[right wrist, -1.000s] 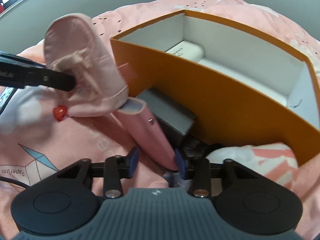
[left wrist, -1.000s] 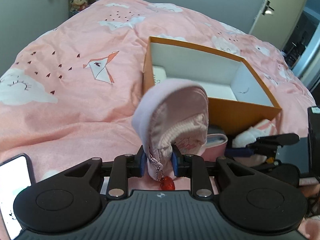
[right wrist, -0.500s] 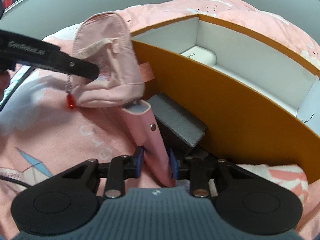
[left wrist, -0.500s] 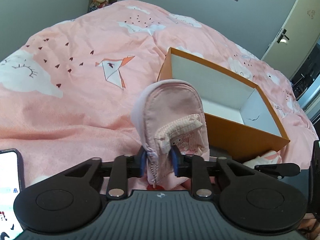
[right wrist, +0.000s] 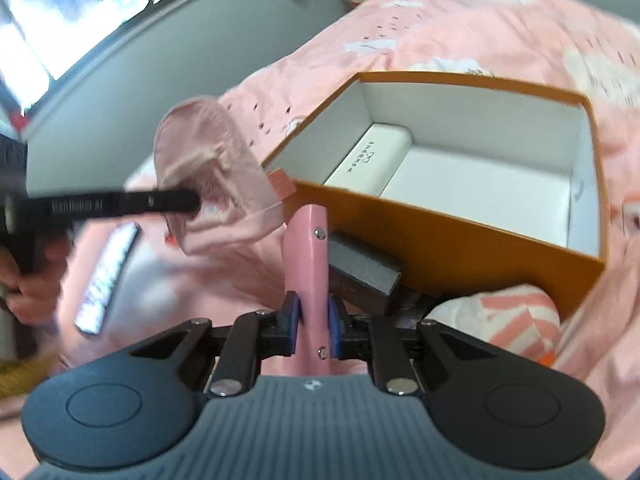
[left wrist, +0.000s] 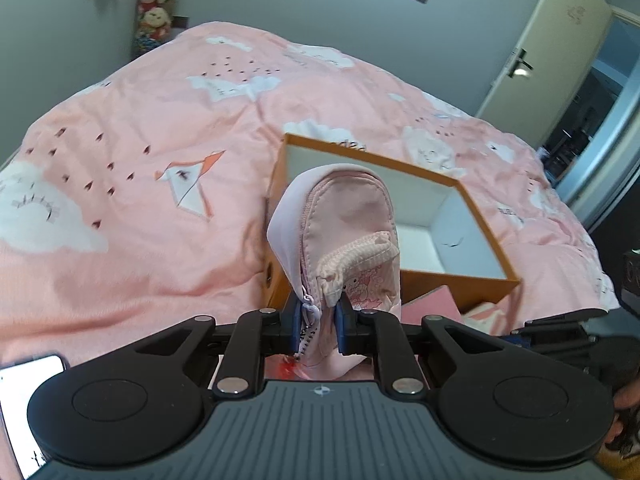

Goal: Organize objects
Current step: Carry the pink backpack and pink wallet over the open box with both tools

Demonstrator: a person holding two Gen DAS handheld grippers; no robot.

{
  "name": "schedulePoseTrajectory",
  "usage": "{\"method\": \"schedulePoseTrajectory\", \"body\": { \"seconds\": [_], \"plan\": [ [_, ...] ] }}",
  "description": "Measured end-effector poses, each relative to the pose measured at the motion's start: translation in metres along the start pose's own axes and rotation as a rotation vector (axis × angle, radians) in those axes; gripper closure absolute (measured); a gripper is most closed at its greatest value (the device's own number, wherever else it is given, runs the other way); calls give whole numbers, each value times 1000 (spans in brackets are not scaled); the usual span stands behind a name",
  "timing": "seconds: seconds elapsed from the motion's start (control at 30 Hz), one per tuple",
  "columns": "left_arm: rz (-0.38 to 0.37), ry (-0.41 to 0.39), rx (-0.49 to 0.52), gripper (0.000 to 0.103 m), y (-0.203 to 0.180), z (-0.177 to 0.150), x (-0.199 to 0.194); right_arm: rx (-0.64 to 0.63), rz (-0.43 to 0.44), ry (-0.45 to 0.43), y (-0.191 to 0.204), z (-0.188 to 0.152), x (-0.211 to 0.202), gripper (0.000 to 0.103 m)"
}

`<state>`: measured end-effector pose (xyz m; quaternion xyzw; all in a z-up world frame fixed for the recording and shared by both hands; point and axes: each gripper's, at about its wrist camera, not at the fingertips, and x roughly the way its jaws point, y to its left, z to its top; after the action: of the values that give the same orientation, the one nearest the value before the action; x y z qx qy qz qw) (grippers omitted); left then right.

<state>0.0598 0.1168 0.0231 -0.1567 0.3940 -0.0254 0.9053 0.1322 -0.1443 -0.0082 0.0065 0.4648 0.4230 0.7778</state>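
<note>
My left gripper (left wrist: 318,320) grips the lower end of a small pink zip pouch (left wrist: 336,240), its jaws still closing on the fabric. The pouch stands upright in front of the open orange box (left wrist: 276,168). In the right wrist view the same pouch (right wrist: 212,168) hangs above the bed, left of the orange box (right wrist: 440,232). My right gripper (right wrist: 312,312) is shut on a slim pink case (right wrist: 306,256), lifted and pointing up at the box's near wall. A white case (right wrist: 372,156) lies inside the box.
A grey box (right wrist: 364,268) and a striped pink-and-white cloth (right wrist: 508,316) lie against the orange box's near wall. A phone (right wrist: 108,276) rests on the pink bedspread at the left. A person's hand (right wrist: 28,292) holds the left gripper. A door stands at the far right.
Both grippers rose. The right gripper closed on the pink case and lifted it off the bed. The pouch was raised and now hangs clear of the bed.
</note>
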Motion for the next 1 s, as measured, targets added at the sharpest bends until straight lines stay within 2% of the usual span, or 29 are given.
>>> {"method": "schedulePoseTrajectory", "body": {
  "seconds": [0.1,0.2,0.37,0.5,0.6,0.67,0.77,1.0],
  "plan": [
    [-16,4,35,85,-8,19,-2,77,34,-33,-2,11,-18,87],
    [-25,15,87,85,-20,41,2,129,42,-92,-11,15,-52,87],
    [-46,41,183,85,-49,86,27,183,-40,-242,-32,43,-89,87],
    [-85,166,201,85,-69,109,80,252,-95,-322,-57,61,-96,87],
    [-71,288,217,85,-77,106,131,264,-151,-343,-70,69,-82,87],
    [-71,371,208,85,-77,101,162,278,-167,-335,-79,72,-69,87],
    [-91,480,169,85,-69,91,198,319,-148,-299,-95,71,-50,87],
    [-48,635,172,84,-61,77,246,357,-133,-238,-113,69,-12,87]
  ]
}}
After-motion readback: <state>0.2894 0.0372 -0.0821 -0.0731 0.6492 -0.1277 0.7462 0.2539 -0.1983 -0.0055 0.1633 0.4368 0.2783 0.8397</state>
